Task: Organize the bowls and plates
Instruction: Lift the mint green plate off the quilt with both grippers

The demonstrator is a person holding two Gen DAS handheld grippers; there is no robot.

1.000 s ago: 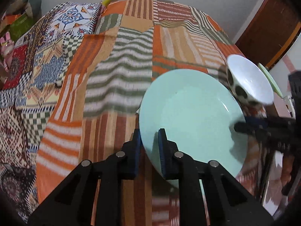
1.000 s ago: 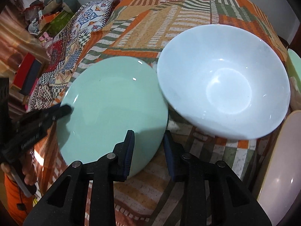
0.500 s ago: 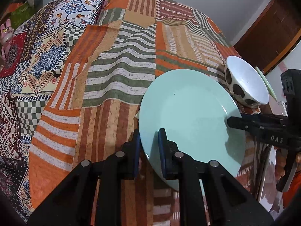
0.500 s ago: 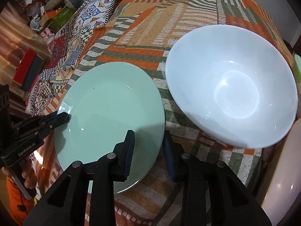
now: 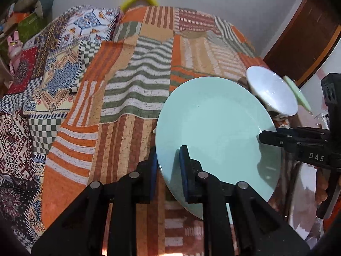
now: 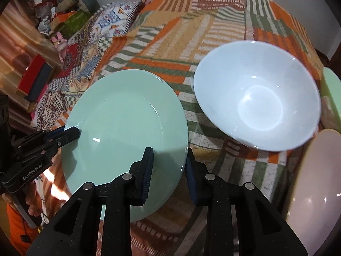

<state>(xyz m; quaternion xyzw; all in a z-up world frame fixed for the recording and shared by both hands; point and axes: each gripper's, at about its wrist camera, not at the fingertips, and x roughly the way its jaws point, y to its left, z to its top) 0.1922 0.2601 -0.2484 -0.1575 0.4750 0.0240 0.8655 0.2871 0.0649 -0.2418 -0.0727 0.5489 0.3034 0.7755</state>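
1. Here, a mint-green plate (image 5: 215, 134) is clamped at its near rim by the left gripper (image 5: 168, 170), low in the centre of the left wrist view; one blue pad lies on the plate's upper face and the other is set under the rim.
2. The same plate (image 6: 125, 136) is pinched at its opposite edge by the right gripper (image 6: 169, 170), seen low in the centre of the right wrist view, with the rim caught between the pads.
3. In the left wrist view, the right gripper (image 5: 264, 137) is seen entering from the right edge of the frame, its tip laid on the plate's rim.
4. In the right wrist view, the left gripper (image 6: 72, 133) is seen at the left edge, likewise closed on the rim.
5. A white bowl (image 6: 257, 96) is found in the upper right of the right wrist view, just beside the plate but apart from it.
6. The bowl is seen resting on a patchwork cloth (image 5: 132, 89) of orange, green and tan stripes.
7. A pale pink dish (image 6: 315, 189) is partly visible at the right edge, near the bowl.
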